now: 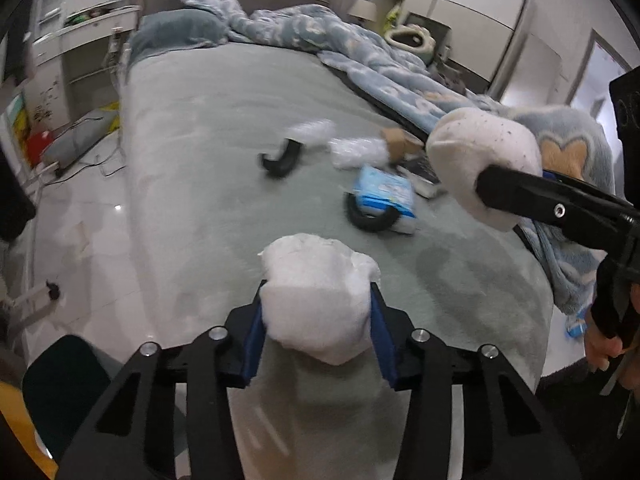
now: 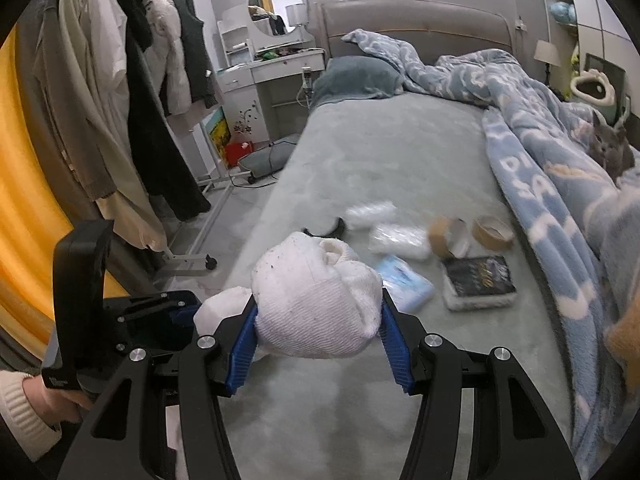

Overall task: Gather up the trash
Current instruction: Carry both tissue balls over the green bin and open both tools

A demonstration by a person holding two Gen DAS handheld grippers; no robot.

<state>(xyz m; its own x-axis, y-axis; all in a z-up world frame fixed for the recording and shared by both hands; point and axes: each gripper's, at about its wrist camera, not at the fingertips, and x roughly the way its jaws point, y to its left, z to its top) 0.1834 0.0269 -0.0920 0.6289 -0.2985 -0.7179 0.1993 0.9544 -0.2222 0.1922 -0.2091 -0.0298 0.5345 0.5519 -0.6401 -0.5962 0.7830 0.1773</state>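
Note:
My left gripper is shut on a white crumpled wad held above the grey-green bed. My right gripper is shut on a dirty white sock ball; it also shows at the right of the left wrist view. The left gripper shows at the lower left of the right wrist view with its white wad. On the bed lie clear plastic wrappers, a blue tissue pack, tape rolls, a black curved piece and a dark book.
A blue patterned blanket is heaped along the bed's right side, with a grey cat on it. A clothes rack with coats stands left of the bed. A white dresser with a round mirror stands by the headboard.

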